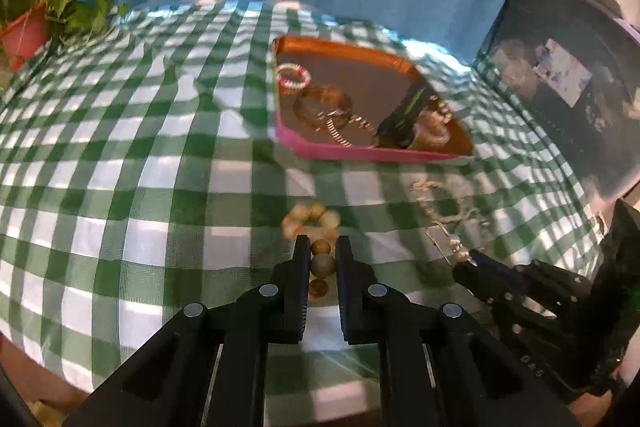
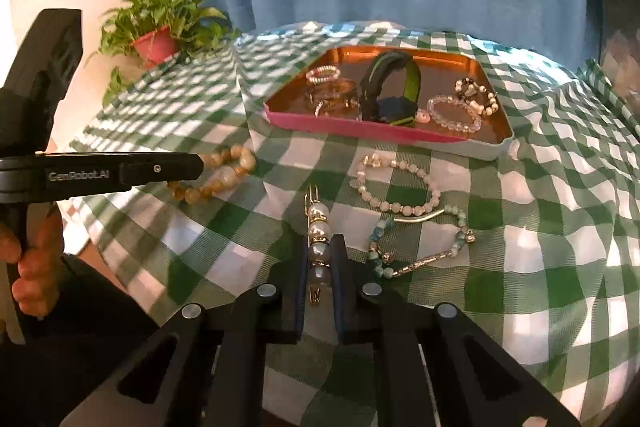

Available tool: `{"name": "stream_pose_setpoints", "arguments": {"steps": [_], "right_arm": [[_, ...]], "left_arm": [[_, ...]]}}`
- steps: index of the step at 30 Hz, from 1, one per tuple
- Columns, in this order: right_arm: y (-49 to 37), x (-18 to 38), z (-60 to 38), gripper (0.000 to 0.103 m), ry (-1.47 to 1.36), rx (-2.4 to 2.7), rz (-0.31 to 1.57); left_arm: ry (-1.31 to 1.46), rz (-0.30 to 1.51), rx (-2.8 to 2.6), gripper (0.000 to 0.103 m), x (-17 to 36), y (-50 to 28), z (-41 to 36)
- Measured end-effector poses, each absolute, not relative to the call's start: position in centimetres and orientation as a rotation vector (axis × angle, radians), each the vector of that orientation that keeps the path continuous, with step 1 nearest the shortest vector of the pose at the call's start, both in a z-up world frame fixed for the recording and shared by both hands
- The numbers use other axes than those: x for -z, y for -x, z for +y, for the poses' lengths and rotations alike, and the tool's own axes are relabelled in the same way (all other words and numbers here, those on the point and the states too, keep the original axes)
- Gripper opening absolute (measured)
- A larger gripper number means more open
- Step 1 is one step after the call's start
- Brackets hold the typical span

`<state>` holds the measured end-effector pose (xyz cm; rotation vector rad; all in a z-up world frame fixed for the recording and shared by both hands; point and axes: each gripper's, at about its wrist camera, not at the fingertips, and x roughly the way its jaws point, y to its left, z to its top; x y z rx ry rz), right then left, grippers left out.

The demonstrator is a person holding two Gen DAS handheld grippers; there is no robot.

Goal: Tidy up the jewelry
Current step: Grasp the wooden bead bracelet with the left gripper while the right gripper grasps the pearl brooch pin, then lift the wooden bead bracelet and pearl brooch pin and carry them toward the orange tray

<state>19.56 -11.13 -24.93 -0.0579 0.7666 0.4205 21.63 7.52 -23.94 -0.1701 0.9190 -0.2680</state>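
My left gripper (image 1: 323, 247) is shut on an amber bead bracelet (image 1: 310, 221), with several of its beads caught between the fingers and its loop hanging past the tips. From the right wrist view the left gripper (image 2: 200, 165) reaches in from the left with the bracelet (image 2: 224, 175) at its tip. My right gripper (image 2: 320, 243) is shut on a pearl hair clip (image 2: 319, 223) that points away over the cloth. In the left wrist view the right gripper (image 1: 476, 263) and the clip (image 1: 452, 243) show low on the right. A pink-rimmed tray (image 2: 380, 131) beyond holds several bracelets and a green-black band (image 2: 394, 87).
On the green checked cloth in front of the tray (image 1: 340, 151) lie a pale bead bracelet (image 2: 400, 183) and a blue-bead bracelet with a silver bar (image 2: 424, 231). A potted plant (image 2: 160, 31) stands far left. A person's hand (image 2: 36, 267) grips the left tool. A blue curtain hangs behind.
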Motion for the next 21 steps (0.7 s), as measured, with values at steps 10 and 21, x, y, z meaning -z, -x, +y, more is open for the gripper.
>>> {"name": "stream_pose_setpoints", "arguments": {"steps": [10,21], "right_arm": [[-15.1,22.4,-13.5,0.010,-0.016,-0.350,0.745],[-9.2,17.1,-15.2,0.010,-0.030,-0.289,0.673]], "left_arm": [[0.230,0.900,0.270,0.013,20.7,-16.4,6.1],[0.164,0.775,0.229,0.013,13.1,-10.8,3.3]]}}
